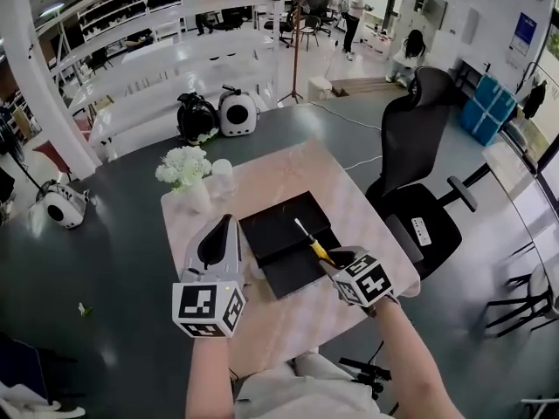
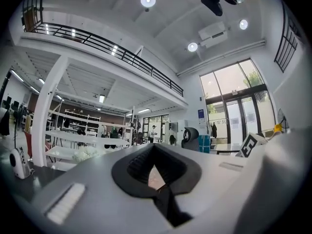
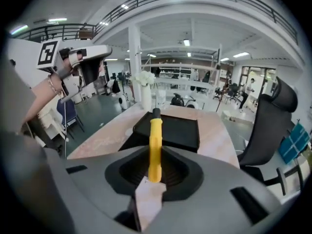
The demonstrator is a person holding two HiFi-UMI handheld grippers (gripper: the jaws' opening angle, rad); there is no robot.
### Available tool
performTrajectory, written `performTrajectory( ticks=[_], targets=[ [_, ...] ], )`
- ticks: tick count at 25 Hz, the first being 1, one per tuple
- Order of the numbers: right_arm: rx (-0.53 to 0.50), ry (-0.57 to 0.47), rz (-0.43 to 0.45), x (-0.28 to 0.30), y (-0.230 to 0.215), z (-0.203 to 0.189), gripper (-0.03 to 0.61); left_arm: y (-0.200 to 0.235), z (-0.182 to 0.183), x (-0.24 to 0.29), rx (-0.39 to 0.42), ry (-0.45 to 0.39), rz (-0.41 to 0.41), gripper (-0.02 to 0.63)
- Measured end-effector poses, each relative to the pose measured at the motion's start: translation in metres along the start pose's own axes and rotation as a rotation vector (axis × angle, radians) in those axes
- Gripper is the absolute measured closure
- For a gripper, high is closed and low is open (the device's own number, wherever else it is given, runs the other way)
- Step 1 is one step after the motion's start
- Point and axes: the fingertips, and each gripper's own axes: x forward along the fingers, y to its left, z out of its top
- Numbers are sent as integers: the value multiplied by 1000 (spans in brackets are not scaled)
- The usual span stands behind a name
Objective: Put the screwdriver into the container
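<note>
Screwdriver (image 3: 155, 143) juts from the clenched right tool (image 1: 334, 264), its tip over the black container (image 1: 275, 230).

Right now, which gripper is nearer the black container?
Right. The right gripper holds the screwdriver out over the container; the left gripper is off to the container's left side, not over it.

There is one surface (image 1: 262, 182), and with it one black container (image 1: 278, 225), one yellow-handled screwdriver (image 1: 316, 249) and one bunch of white flowers (image 1: 183, 166). Two claws show, the left claw (image 1: 224, 221) and the right claw (image 1: 332, 258), each bearing one marker cube. The floor beyond holds one black office chair (image 1: 410, 147) and three rounded carriers (image 1: 237, 112), two of them white and one black.
</note>
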Motion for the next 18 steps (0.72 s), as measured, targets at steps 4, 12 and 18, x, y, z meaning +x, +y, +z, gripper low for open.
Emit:
performTrajectory(
  ticks=[4,12,18],
  targets=[
    [-71,129,113,26,2,-14,509,6,-7,7,0,15,28,606],
    [-244,379,300,61,9,-50,509,8,-17,22,-3,41,76,606],
    [-281,526,353,88,6,-77,508,4,-26,30,10,68,87,606]
  ],
)
